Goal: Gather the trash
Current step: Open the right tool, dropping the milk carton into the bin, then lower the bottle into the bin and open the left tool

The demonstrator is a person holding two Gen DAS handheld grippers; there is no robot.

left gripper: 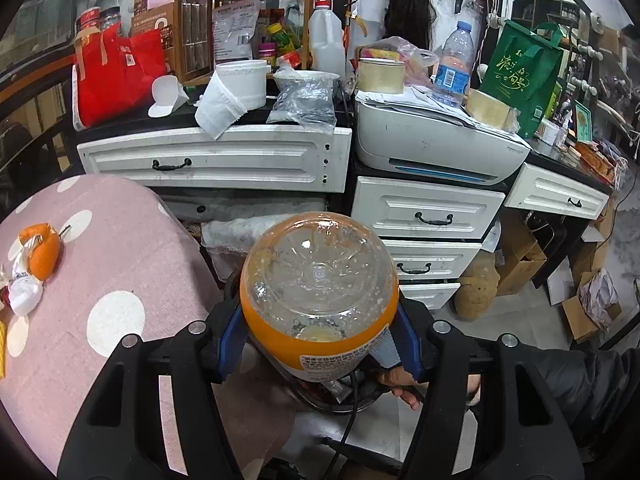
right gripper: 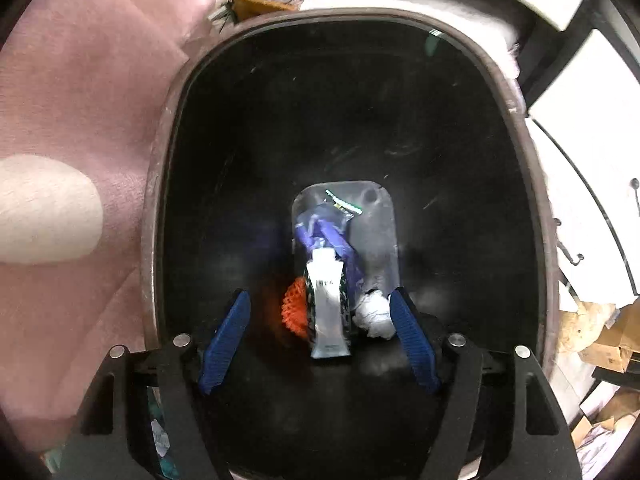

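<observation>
My left gripper (left gripper: 320, 336) is shut on a clear plastic bottle (left gripper: 320, 276) with an orange label, whose base faces the camera; both blue pads press its sides. It hangs beside the pink polka-dot tablecloth (left gripper: 120, 264), where an orange peel (left gripper: 42, 250) and white wrappers (left gripper: 24, 292) lie at the left edge. My right gripper (right gripper: 320, 340) points down into the black trash bin (right gripper: 160, 184) and is open. Between and below its fingers, untouched, a silver packet (right gripper: 328, 312) lies with a purple wrapper (right gripper: 328, 232), orange netting (right gripper: 294, 310) and crumpled white paper (right gripper: 374, 314).
White drawers (left gripper: 424, 210) and a printer (left gripper: 436, 144) stand beyond the bin, under a cluttered counter. Cardboard boxes (left gripper: 588, 304) sit on the floor at the right. A person's hand (left gripper: 400, 384), a dark sleeve (left gripper: 580, 392) and a black cable (left gripper: 348, 424) are below the bottle.
</observation>
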